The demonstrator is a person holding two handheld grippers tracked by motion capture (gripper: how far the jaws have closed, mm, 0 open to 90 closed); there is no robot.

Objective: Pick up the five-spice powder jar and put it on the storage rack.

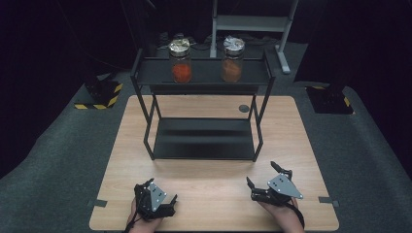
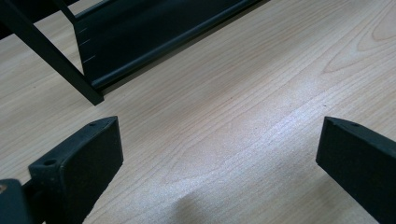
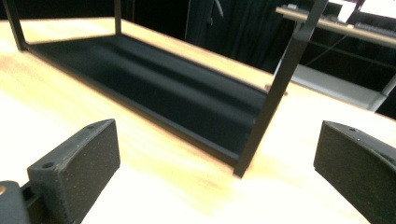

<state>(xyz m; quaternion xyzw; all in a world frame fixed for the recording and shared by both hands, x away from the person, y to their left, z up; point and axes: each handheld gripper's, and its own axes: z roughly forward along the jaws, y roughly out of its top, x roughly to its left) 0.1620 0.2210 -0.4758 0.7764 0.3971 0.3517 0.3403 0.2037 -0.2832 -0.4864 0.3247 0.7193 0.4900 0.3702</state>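
Well ahead of both wide-open, empty grippers, left gripper (image 1: 163,206) and right gripper (image 1: 265,180), two glass spice jars (image 1: 180,60) topped the black metal shelf (image 1: 201,73); a careless reach could have toppled one.

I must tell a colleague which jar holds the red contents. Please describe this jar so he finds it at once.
On the wooden table stands a black two-level rack. Two lidded glass jars sit on its top shelf. The wanted jar is the left one, with bright red-orange contents; its neighbour holds duller brownish-orange.

Two lidded jars (image 1: 180,60) on the rack's top shelf; grey carpet (image 1: 63,145)
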